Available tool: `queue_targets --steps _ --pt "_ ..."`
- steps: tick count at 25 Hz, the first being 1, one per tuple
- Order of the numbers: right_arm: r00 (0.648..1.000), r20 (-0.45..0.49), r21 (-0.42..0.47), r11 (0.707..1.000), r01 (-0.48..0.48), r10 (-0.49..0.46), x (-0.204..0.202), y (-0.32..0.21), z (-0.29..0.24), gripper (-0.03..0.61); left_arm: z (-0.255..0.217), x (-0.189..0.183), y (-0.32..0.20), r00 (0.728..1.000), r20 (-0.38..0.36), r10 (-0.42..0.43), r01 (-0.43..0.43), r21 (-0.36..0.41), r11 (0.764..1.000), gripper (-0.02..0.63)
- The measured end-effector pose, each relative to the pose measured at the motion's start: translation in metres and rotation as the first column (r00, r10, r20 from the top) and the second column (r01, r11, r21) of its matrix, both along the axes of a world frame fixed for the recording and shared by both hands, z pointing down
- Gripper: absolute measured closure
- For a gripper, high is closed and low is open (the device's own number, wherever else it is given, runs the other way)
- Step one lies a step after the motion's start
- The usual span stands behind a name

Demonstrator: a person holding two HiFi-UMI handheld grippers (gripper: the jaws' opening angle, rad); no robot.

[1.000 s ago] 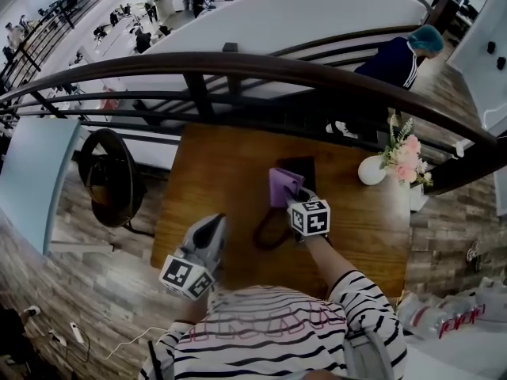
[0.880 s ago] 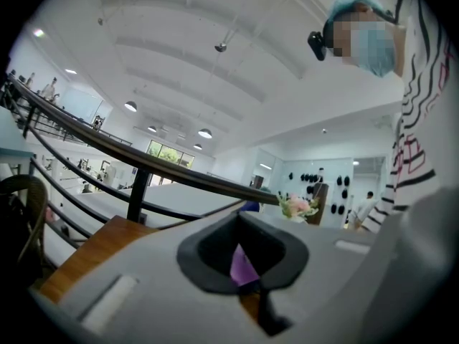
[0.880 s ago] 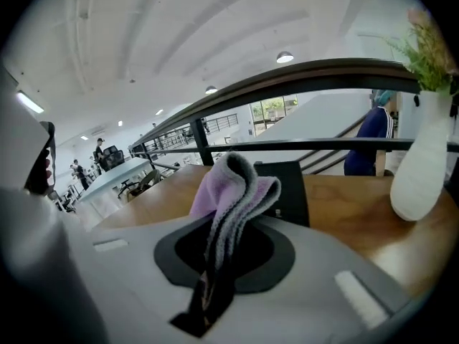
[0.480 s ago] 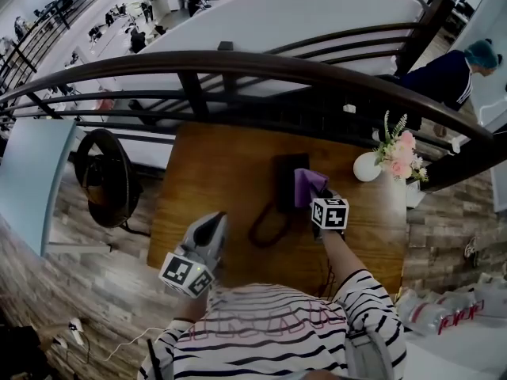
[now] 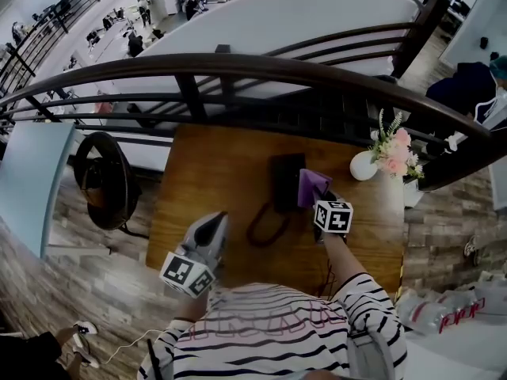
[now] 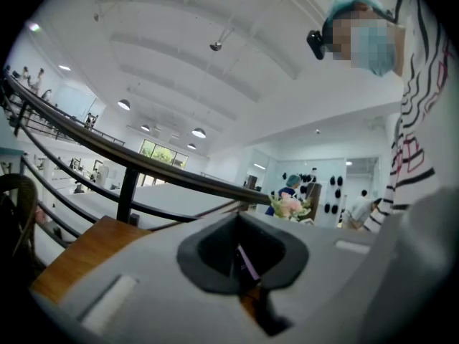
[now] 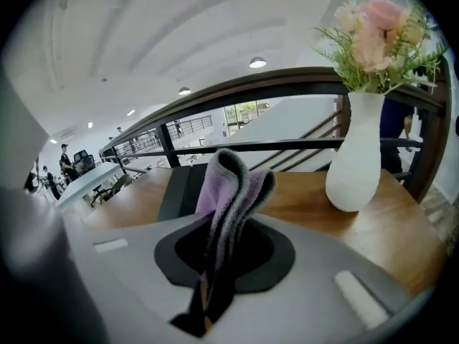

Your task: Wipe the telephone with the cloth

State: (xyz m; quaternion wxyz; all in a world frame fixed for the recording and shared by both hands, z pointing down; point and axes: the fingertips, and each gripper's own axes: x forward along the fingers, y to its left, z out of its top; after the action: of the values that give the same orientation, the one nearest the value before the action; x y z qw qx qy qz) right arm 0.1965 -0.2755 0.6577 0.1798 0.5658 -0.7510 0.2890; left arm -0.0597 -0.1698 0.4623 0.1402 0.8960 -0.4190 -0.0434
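A dark round chair (image 5: 103, 176) stands on the floor off the left edge of the wooden counter (image 5: 222, 172), beyond which a dark railing (image 5: 238, 66) curves across. Over the counter's near left part hangs the left tongs (image 5: 217, 217), tilted with their tip pointing toward the far side; their jaws are pressed together on nothing (their own view shows only a thin seam between them). Near the middle lies the telephone (image 5: 285, 179), a flat dark slab, with its cord (image 5: 265, 226) looping on the wood at its near left. At the telephone's right edge is the purple cloth (image 5: 312, 186), folded and clenched upright in the right tongs (image 5: 318, 199), its upper fold sticking up out of the jaws. Whether the cloth touches the telephone cannot be told. Further right, near the counter's far right corner, a white vase (image 5: 363, 167) holds pink flowers (image 5: 394, 153).
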Motion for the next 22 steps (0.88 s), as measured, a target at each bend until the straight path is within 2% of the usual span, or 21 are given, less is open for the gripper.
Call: queue_targets --steps 7,10,14,18,22 --pt "0.982 0.118 0.086 0.987 0.137 -0.146 -0.066 0.03 -0.035 0.541 0.003 -0.002 0.006 1.0 0.0 -0.013 0.013 0.006 1.0 0.612" --pt "0.963 0.156 0.087 0.974 0.21 -0.222 -0.101 0.043 -0.034 0.541 0.002 -0.004 0.008 1.0 -0.005 -0.019 0.019 0.005 1.0 0.612" --pt "0.946 0.16 0.056 0.96 0.276 -0.281 -0.131 0.051 -0.019 0.541 0.001 -0.008 0.01 1.0 -0.005 -0.031 0.031 0.005 1.0 0.612" --pt "0.948 0.13 0.017 0.957 0.29 -0.29 -0.135 0.052 0.002 0.541 0.002 -0.011 0.014 0.999 -0.003 -0.045 0.045 0.006 0.999 0.612" --pt "0.968 0.089 -0.022 0.971 0.239 -0.236 -0.109 0.048 0.018 0.541 0.001 -0.011 0.016 0.999 -0.005 -0.05 0.05 0.006 0.999 0.612"
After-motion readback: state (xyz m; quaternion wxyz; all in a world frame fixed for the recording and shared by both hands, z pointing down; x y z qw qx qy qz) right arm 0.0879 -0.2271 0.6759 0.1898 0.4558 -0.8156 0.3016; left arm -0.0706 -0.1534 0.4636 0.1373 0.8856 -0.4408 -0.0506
